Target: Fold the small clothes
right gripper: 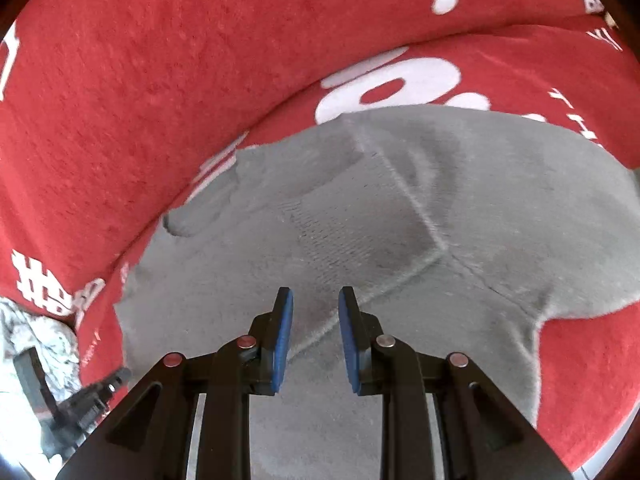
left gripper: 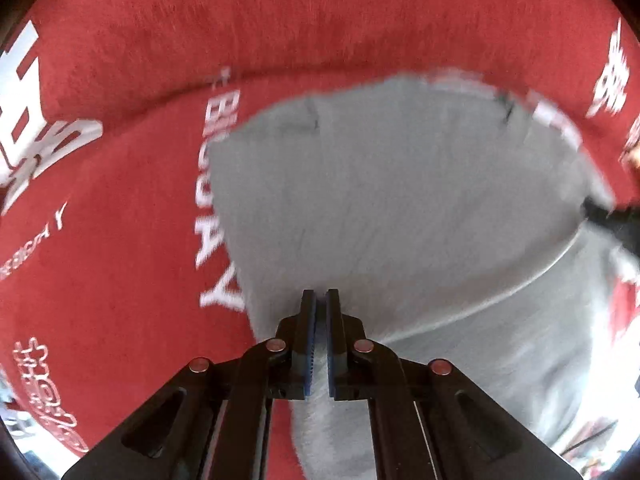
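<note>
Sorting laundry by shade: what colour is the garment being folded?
Plain grey garment, clearest in the right wrist view.

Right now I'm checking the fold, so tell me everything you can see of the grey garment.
The grey garment is a soft knit with stitched seams, lying rumpled on a red cloth with white lettering. One flap is folded over. The left gripper is shut on a pinch of its fabric; the right gripper hangs open above it, pads clear.
</note>
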A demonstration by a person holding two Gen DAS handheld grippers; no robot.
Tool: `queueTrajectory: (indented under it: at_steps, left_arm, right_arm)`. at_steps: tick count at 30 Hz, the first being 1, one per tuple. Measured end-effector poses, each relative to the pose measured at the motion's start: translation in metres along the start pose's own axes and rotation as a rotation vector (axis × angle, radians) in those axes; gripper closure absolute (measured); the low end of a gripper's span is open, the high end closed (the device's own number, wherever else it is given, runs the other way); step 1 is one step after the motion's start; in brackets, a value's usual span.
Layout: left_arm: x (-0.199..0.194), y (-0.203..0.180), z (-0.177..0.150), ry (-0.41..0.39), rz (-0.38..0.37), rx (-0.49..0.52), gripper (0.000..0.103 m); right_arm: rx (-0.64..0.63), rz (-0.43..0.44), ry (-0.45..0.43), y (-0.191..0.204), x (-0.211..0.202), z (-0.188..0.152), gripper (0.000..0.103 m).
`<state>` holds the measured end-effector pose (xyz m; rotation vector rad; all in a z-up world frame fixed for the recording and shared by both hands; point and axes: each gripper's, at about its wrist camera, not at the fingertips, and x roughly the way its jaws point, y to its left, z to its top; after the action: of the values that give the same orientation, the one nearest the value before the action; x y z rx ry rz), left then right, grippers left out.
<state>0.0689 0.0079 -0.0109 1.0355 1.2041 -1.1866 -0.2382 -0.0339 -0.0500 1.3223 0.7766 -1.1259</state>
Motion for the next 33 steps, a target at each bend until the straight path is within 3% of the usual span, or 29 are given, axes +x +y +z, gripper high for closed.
queueTrajectory:
  at_steps: [3, 7, 10, 14, 19, 23, 24, 25, 26, 31, 33]
  left_arm:
    - [0.0, 0.013, -0.014, -0.03, -0.044, -0.014, 0.098]
    - [-0.002, 0.021, -0.01, 0.0, -0.073, -0.037, 0.098]
    - [-0.005, 0.016, -0.004, 0.014, -0.052, -0.047, 0.098]
    - [-0.009, 0.008, -0.003, 0.021, -0.009, -0.054, 0.098]
    - [-0.014, -0.004, -0.006, 0.021, 0.025, -0.06, 0.098]
    - [-0.013, -0.011, -0.007, 0.023, 0.04, -0.069, 0.098]
    - [-0.013, -0.013, -0.008, 0.026, 0.043, -0.071, 0.098]
    - [-0.013, -0.015, -0.008, 0.03, 0.048, -0.071, 0.098]
    - [-0.012, -0.018, -0.008, 0.035, 0.055, -0.071, 0.098]
    - [-0.015, -0.032, -0.008, 0.041, 0.068, -0.074, 0.098]
    - [-0.015, -0.04, -0.007, 0.052, 0.075, -0.065, 0.098]
  right_arm:
    - [0.032, -0.051, 0.015, -0.006, 0.014, -0.005, 0.077]
    - [0.083, -0.019, 0.017, -0.027, 0.003, -0.015, 0.077]
    - [0.1, -0.017, 0.033, -0.037, -0.007, -0.021, 0.074]
    - [0.144, 0.011, 0.039, -0.05, -0.024, -0.029, 0.059]
    - [0.207, 0.052, 0.031, -0.061, -0.023, -0.023, 0.059]
    - [0.287, 0.102, -0.02, -0.064, -0.008, 0.003, 0.059]
    - [0.305, 0.111, -0.026, -0.066, -0.004, 0.009, 0.059]
    - [0.322, 0.106, -0.025, -0.068, 0.001, 0.014, 0.07]
    - [0.322, 0.088, -0.021, -0.066, 0.004, 0.015, 0.089]
    - [0.227, 0.038, 0.033, -0.058, 0.003, 0.009, 0.089]
    - [0.208, 0.031, 0.05, -0.06, -0.003, 0.004, 0.08]
